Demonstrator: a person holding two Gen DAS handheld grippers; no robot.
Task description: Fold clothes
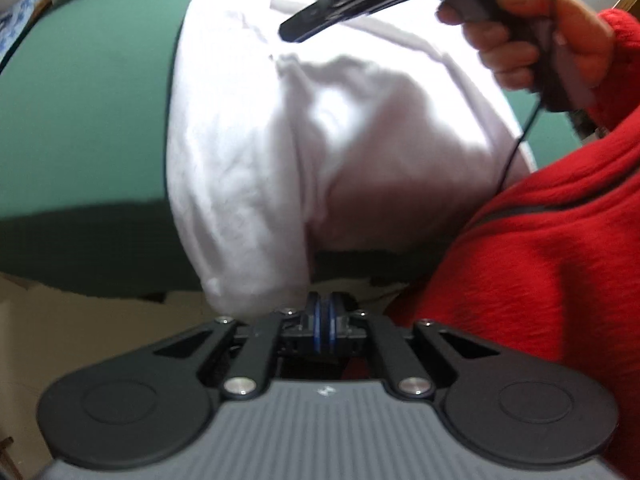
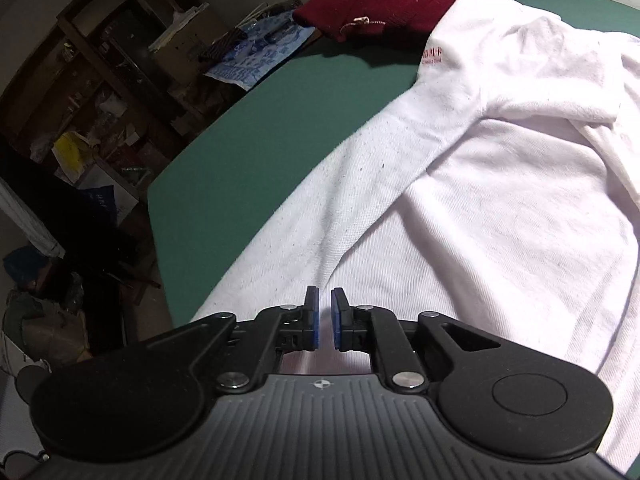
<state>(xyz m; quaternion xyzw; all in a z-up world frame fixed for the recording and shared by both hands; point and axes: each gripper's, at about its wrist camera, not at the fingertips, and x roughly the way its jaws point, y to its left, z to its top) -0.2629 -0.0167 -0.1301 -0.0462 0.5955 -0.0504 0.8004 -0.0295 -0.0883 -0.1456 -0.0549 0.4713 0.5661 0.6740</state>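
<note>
Left fingers pressed together beside white shirt; right fingers slightly apart over it

White polo shirt of soft knit cloth with a fine pitted weave, matt green felt-like counter, maroon knit garment, fuzzy red fleece sleeve, matt black plastic right claw with blue rubbery pads, shiny metal screws.

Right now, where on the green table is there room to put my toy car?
The bare green table left of the white shirt is free, bordered by the shirt's edge and the table's edge. The far end is crowded: a dark red garment and blue printed paper lie there.
</note>
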